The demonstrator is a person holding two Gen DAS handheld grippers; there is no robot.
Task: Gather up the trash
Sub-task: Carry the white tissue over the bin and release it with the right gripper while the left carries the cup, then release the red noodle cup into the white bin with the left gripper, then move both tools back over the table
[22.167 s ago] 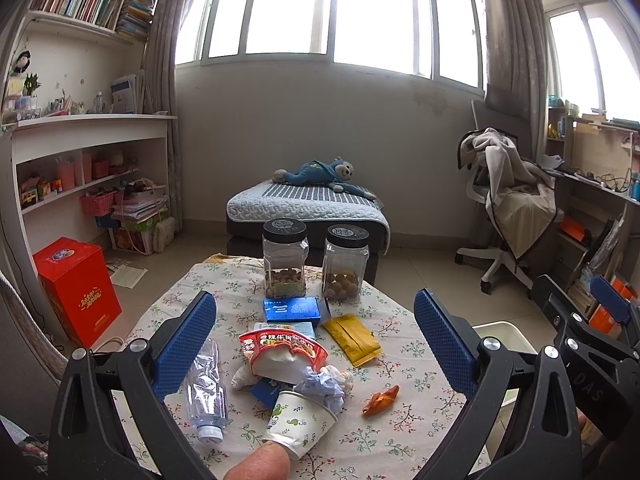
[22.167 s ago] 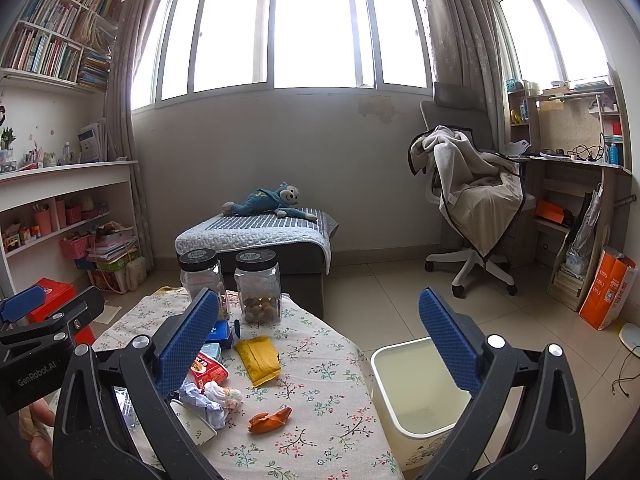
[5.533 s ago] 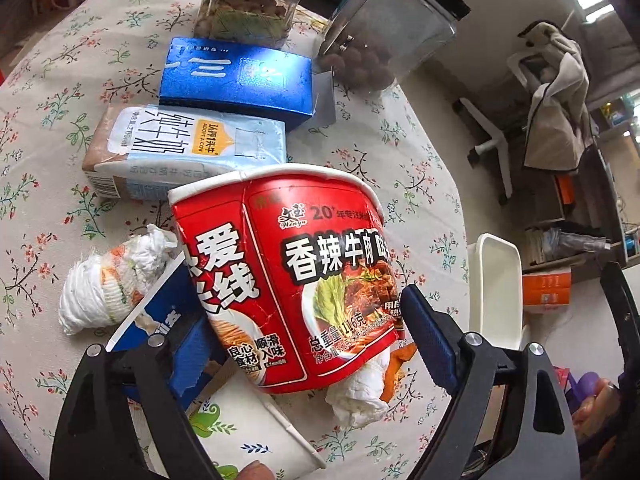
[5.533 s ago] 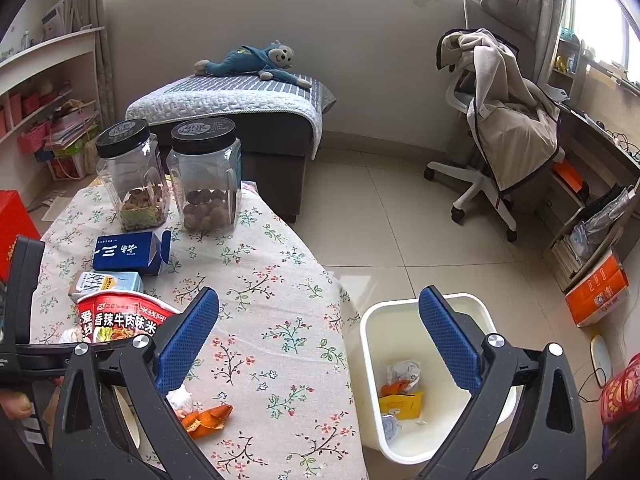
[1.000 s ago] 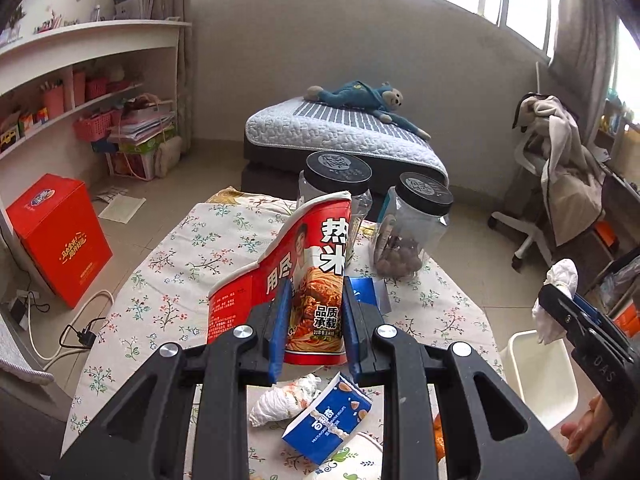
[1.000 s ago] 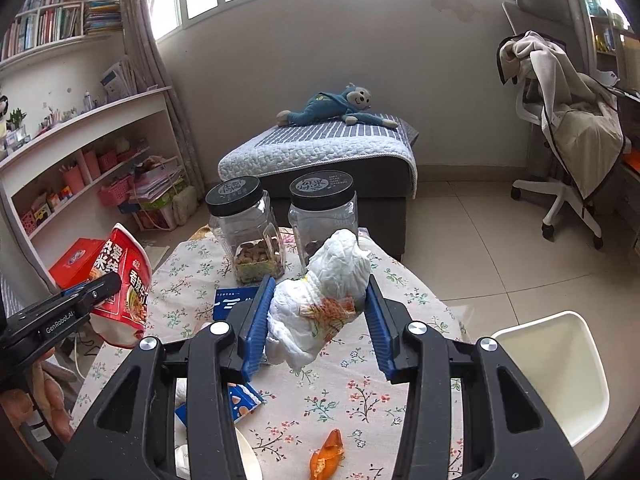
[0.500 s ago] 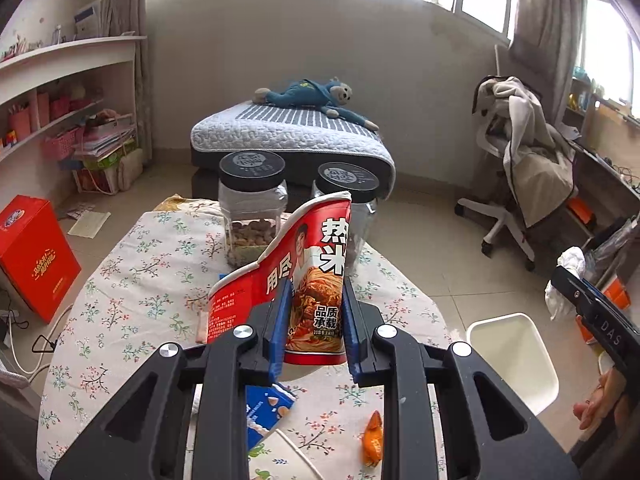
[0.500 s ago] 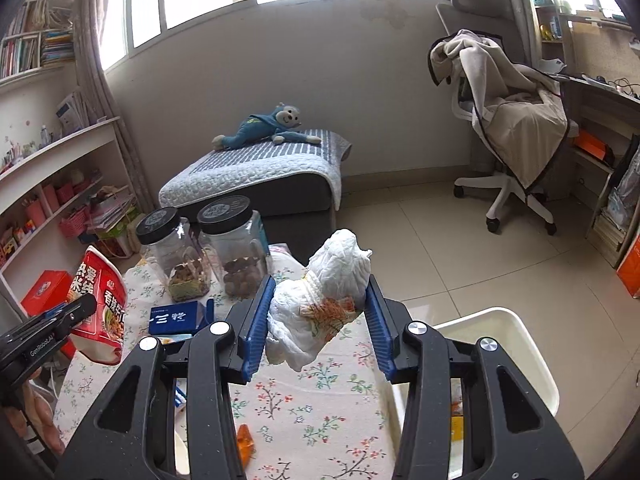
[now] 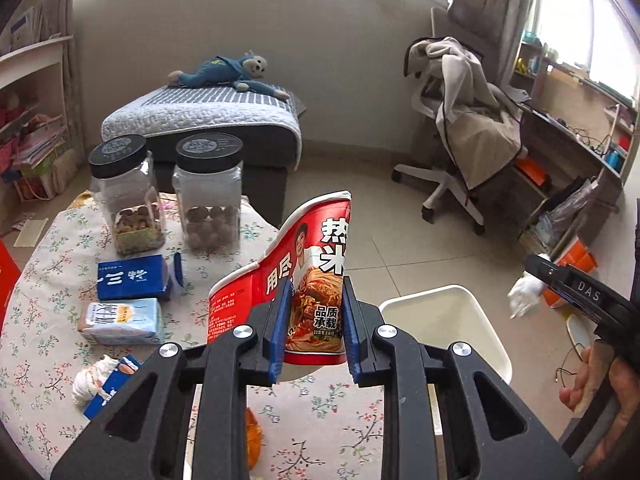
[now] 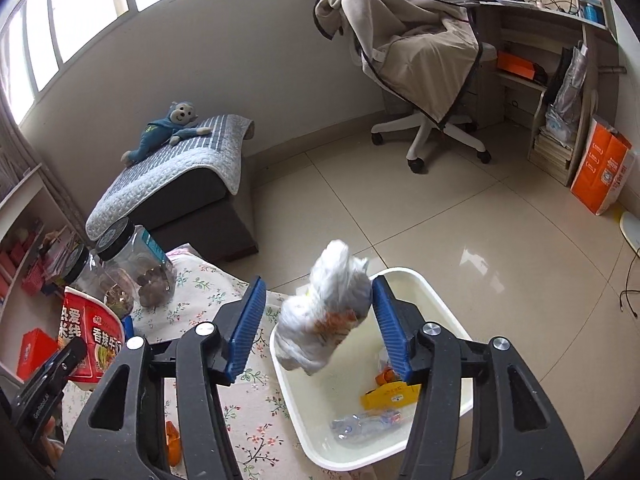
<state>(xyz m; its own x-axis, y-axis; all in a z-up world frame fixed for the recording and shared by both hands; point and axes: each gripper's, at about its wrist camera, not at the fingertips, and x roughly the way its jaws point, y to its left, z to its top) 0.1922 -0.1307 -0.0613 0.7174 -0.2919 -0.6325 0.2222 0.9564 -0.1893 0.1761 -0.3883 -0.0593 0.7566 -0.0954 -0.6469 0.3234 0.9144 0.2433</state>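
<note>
Opening over the white bin (image 10: 424, 284), the right gripper (image 10: 318, 326) released a crumpled white wad (image 10: 324, 316); the left gripper (image 9: 314, 328) was clamped on a red noodle cup (image 9: 308, 268).

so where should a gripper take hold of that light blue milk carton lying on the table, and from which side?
Grip the light blue milk carton across its two long sides at mid-length, coming down from above: it lies flat, with the dark blue box close beside it.
</note>
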